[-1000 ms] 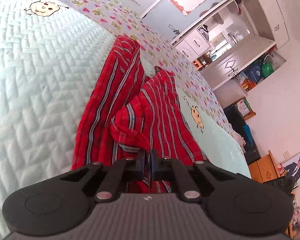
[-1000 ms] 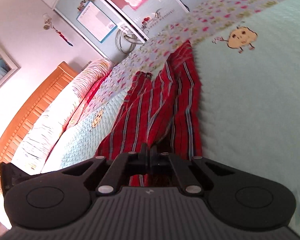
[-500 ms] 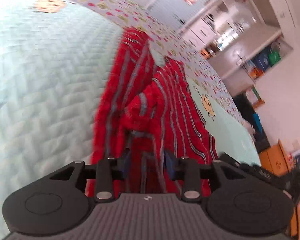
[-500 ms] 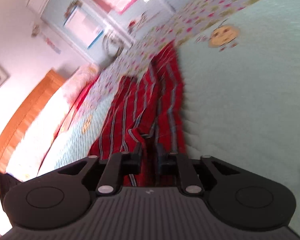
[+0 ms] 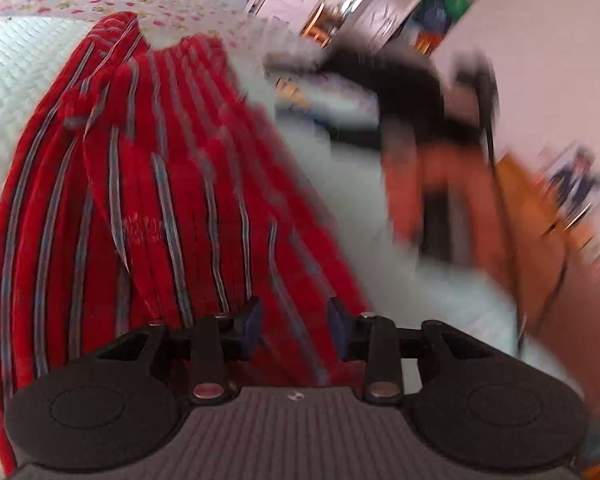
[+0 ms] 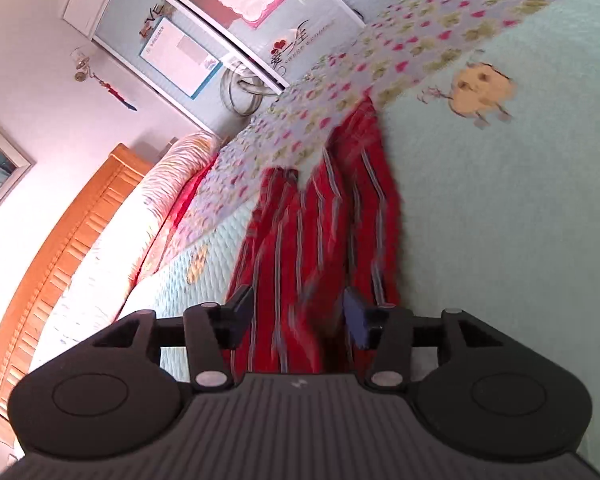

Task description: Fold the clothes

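Bed quilt [image 6: 520, 220]: pale mint, quilted, covers the whole bed; a flowered band with red hearts [image 6: 420, 40] runs along its far edge.
Headboard [image 6: 60, 248]: orange wood, at the side of the quilt, with striped pillows [image 6: 112, 248] lying against it.
Red striped garment [image 5: 148, 184]: lies folded lengthwise in a long strip on the quilt, its far end reaching the flowered band; grey-blue stripes run along it, and folds bunch near the middle.
Left gripper [image 5: 294, 322]: just over the garment's near end, jaws parted after closing a little; red cloth shows in the gap, the pads not pressing it.
Right gripper [image 6: 298, 316]: at the garment's other near end, jaws wide apart and just been opening; cloth lies loose between them, ungripped.
Cartoon figure [image 6: 482, 88]: yellow print on the quilt, beside the garment's far end.
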`<state>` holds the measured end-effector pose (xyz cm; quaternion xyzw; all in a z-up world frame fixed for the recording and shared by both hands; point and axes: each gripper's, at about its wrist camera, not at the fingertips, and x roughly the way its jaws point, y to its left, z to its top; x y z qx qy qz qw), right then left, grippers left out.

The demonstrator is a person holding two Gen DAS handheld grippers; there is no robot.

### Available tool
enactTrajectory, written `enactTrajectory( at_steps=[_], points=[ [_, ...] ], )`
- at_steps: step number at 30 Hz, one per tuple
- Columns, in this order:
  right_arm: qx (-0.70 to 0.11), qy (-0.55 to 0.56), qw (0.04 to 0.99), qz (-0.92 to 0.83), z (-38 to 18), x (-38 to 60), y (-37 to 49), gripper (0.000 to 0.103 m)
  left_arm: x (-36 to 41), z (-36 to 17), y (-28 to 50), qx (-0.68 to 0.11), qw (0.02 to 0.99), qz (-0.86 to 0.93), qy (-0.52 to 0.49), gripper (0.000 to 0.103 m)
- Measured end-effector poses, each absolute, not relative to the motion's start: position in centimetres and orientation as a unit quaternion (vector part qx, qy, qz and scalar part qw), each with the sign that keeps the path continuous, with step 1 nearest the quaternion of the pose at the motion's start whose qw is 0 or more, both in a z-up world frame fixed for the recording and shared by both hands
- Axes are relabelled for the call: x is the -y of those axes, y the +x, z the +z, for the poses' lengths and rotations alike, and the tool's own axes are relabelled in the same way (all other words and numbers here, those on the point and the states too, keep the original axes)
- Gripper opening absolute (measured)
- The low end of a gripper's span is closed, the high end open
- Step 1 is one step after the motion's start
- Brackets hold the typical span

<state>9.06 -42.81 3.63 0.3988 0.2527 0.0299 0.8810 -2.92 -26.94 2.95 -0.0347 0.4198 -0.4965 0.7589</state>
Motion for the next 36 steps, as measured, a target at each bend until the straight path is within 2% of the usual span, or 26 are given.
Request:
enactTrajectory(
  at_steps=[3, 10, 11, 12, 14, 20, 23, 24, 26, 28, 29, 30, 32, 34, 36],
  points=[
    [-0.259, 0.367, 0.893, 0.021, 4.4, 43.5, 13.3, 0.051, 26.4, 2.4, -3.4, -0.412, 0.764, -0.495, -0.041, 0.033],
    [-0.338, 0.334, 0.88, 0.014, 3.1, 44.5, 21.6, 0.051, 26.0, 1.4, -3.8, -0.396, 0.772, -0.494, -0.062, 0.033],
    [-0.353, 0.329, 0.876, 0.013, 2.8, 44.3, 22.3, 0.046, 26.1, 1.3, -4.0, -0.393, 0.774, -0.493, -0.065, 0.033],
    [-0.363, 0.325, 0.873, 0.014, 2.6, 44.1, 22.9, 0.028, 26.0, 1.3, -4.1, -0.391, 0.774, -0.493, -0.069, 0.033],
    [-0.361, 0.324, 0.874, 0.02, 2.6, 43.7, 23.5, 0.001, 25.9, 1.1, -4.1, -0.389, 0.774, -0.494, -0.076, 0.033],
    [-0.329, 0.347, 0.878, 0.017, 2.7, 43.4, 25.9, 0.0, 25.6, 0.9, -4.4, -0.382, 0.775, -0.496, -0.086, 0.033],
    [-0.339, 0.35, 0.873, -0.005, 1.8, 43.6, 26.6, 0.001, 25.6, 0.9, -4.6, -0.377, 0.777, -0.497, -0.085, 0.033],
    [-0.34, 0.346, 0.875, -0.008, 1.6, 43.6, 26.6, 0.007, 25.6, 0.9, -4.6, -0.377, 0.777, -0.497, -0.086, 0.033],
    [-0.318, 0.319, 0.893, -0.024, 2.3, 43.3, 25.8, 0.011, 25.5, 0.9, -4.5, -0.38, 0.775, -0.497, -0.089, 0.033],
    [-0.287, 0.256, 0.921, -0.057, 4.4, 41.8, 24.0, 0.02, 25.3, 0.8, -4.3, -0.382, 0.773, -0.498, -0.094, 0.033],
    [-0.276, 0.223, 0.932, -0.072, 5.6, 40.9, 23.0, 0.029, 25.2, 0.7, -4.2, -0.383, 0.772, -0.498, -0.097, 0.033],
    [-0.272, 0.197, 0.939, -0.068, 6.9, 39.6, 21.8, 0.03, 25.1, 0.7, -4.1, -0.385, 0.77, -0.499, -0.101, 0.033],
    [-0.294, 0.223, 0.928, 0.047, 7.8, 37.7, 20.3, 0.03, 25.0, 0.5, -4.0, -0.386, 0.768, -0.5, -0.109, 0.033],
    [-0.351, 0.28, 0.88, 0.155, 6.7, 35.8, 20.2, 0.028, 24.9, 0.5, -4.0, -0.387, 0.766, -0.501, -0.112, 0.033],
    [-0.374, 0.264, 0.876, 0.154, 4.6, 34.6, 21.1, 0.026, 24.9, 0.5, -4.1, -0.387, 0.766, -0.501, -0.112, 0.033]
  ],
)
